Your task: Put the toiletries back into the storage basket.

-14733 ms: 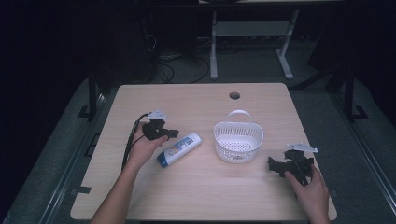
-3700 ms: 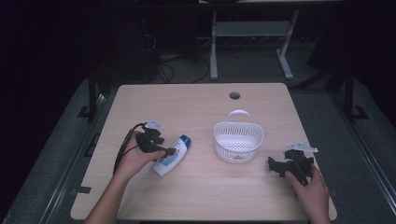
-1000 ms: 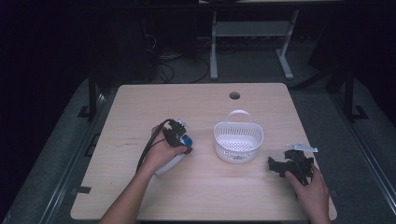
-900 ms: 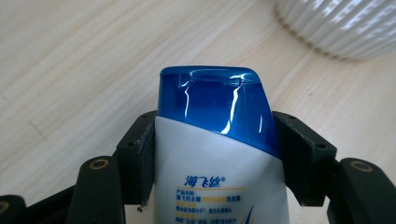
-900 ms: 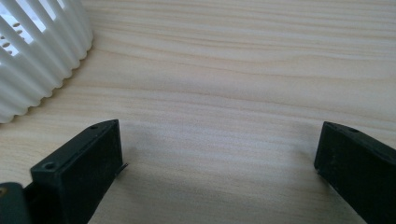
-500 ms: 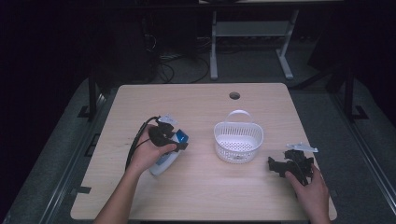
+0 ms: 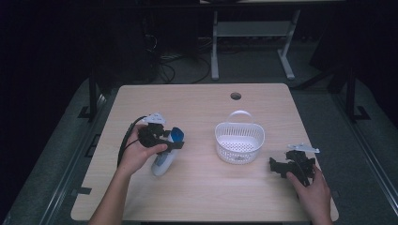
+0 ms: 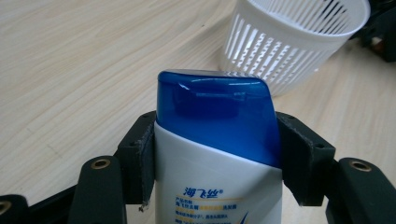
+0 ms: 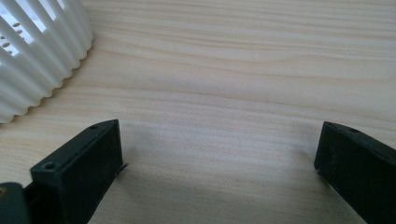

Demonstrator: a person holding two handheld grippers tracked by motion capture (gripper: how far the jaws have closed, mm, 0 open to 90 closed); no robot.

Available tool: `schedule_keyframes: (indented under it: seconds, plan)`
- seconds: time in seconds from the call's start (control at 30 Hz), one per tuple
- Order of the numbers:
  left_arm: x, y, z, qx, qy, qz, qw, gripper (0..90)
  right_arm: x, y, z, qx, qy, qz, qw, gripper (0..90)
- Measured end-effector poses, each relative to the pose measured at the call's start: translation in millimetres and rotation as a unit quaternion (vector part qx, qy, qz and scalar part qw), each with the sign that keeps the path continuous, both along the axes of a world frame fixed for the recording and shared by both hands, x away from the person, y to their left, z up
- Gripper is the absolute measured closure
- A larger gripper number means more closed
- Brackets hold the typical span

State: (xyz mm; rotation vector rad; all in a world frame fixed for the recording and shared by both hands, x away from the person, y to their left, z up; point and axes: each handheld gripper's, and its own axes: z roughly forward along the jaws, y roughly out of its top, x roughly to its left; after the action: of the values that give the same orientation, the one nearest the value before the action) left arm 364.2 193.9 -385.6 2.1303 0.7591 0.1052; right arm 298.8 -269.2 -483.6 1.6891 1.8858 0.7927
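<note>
So the left gripper (image 7: 162,138) sits over the left half of the tabletop (image 7: 202,187) with the bottle (image 7: 165,157) between its jaws — cap end pointing ahead of the gripper, the bottle's other end trailing down toward the near edge. The basket (image 7: 240,143) stands off to that gripper's right, ahead of the cap in the left gripper view, well apart from it. The right gripper (image 7: 286,167) rests low near the tabletop's right near corner, basket just beside it on its left, bare tabletop between its jaws. A round hole (image 7: 235,96) lies behind the basket, near the far edge.
</note>
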Motion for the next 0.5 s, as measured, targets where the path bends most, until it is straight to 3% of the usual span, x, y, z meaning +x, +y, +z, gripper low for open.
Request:
schedule_keyframes:
  seconds: [0.33, 0.5]
  plan:
    - [-3.4, 13.1, 13.3, -0.059, -0.021, -0.017, 0.9979, 37.2, 0.0, 0.0, 0.0, 0.0, 0.0, 0.0, 1.0, 0.5]
    - [-3.6, 14.9, 14.6, -0.074, -0.029, -0.022, 0.9966, 37.2, 0.0, 0.0, 0.0, 0.0, 0.0, 0.0, 1.0, 0.4]
